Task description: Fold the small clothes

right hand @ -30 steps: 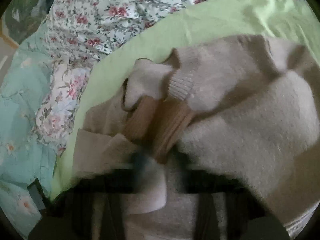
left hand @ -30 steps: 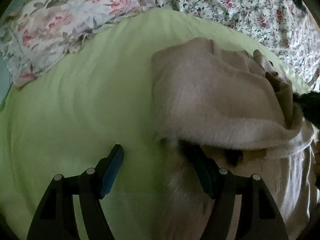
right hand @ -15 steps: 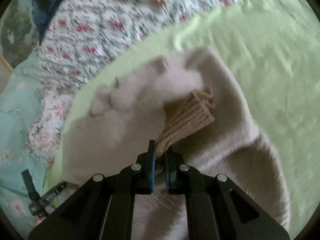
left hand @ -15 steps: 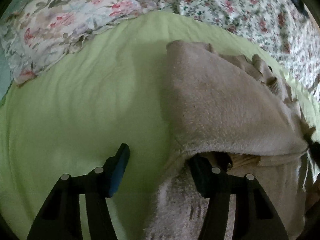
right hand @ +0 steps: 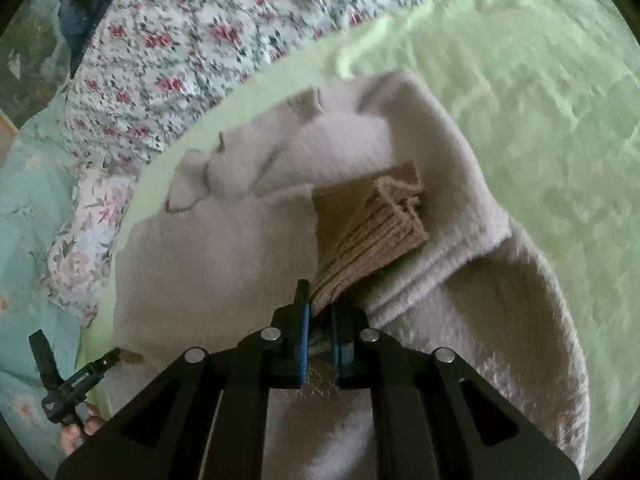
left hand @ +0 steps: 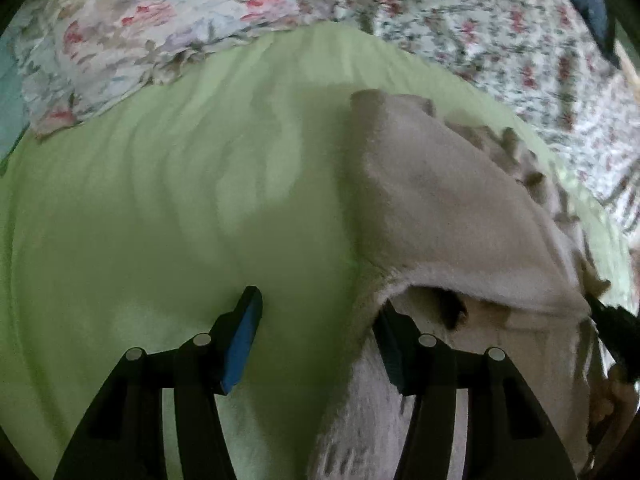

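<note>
I am partway through a fold of the beige sweater [right hand: 248, 264], which lies on the light green sheet [right hand: 540, 128] of the bed, with the flowered bedding [right hand: 192, 32] around the sheet's far edge. My right gripper [right hand: 320, 312] is closed tight on the ribbed tan cuff [right hand: 372, 224] of a sleeve, pinching it at its near end so the cuff fans out ahead of the jaws and lies over the fuzzy body of the garment. My left gripper [left hand: 316, 340] is spread wide and grips nothing: its left finger with the blue pad [left hand: 242, 344] sits over bare sheet, while its right finger is tucked just under the raised lip of a folded-over layer of the sweater, at the garment's left edge. From the left wrist view the top layer already lies doubled over the lower one, with a dark pocket showing beneath the fold. I judge that the sleeve is being brought across the body, so the next move calls for laying the cuff flat on the middle of the sweater and letting go without dragging the knit, then closing the left gripper on that near edge to carry the next fold over. The wool looks soft and slack, so it may sag or bunch if lifted by one point.
</note>
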Available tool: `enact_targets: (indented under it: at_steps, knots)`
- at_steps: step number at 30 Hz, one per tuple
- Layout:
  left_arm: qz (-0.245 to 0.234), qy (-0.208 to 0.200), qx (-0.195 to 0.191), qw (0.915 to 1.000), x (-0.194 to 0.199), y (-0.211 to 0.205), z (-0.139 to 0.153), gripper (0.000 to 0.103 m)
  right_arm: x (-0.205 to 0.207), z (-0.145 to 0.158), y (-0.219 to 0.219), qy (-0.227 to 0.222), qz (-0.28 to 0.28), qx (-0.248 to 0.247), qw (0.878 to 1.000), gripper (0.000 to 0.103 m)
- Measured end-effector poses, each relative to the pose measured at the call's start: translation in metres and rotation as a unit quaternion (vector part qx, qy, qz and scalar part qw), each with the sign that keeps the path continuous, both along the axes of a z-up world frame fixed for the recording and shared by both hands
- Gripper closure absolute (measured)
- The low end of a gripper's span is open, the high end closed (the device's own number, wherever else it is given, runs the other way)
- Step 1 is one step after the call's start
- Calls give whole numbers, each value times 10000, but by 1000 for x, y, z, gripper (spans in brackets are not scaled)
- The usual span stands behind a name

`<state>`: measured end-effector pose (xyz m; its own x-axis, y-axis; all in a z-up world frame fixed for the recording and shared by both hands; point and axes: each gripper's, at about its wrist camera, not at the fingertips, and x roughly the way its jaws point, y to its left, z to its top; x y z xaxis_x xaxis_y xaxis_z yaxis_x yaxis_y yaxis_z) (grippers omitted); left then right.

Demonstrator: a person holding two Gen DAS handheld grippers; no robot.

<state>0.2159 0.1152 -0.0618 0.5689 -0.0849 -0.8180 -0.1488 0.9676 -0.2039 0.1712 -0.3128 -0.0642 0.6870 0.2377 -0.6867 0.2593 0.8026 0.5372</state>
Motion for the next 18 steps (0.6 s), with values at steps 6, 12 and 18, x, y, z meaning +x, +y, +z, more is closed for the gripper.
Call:
enact_targets:
  at_steps: [6,12,18]
  knots:
    - [-489,-163,-368,9980,-2,12,13,39,-25,23,-14,-204,-309,-233,9990,74]
    - [-633,-105,-703,9955,32,11,16,28,-32,42,-10,-487,-191,-318,9981,72]
    - [-685,183,-1016,9923,83,6,0,28,2,32,3,-329,439,-194,9983,65]
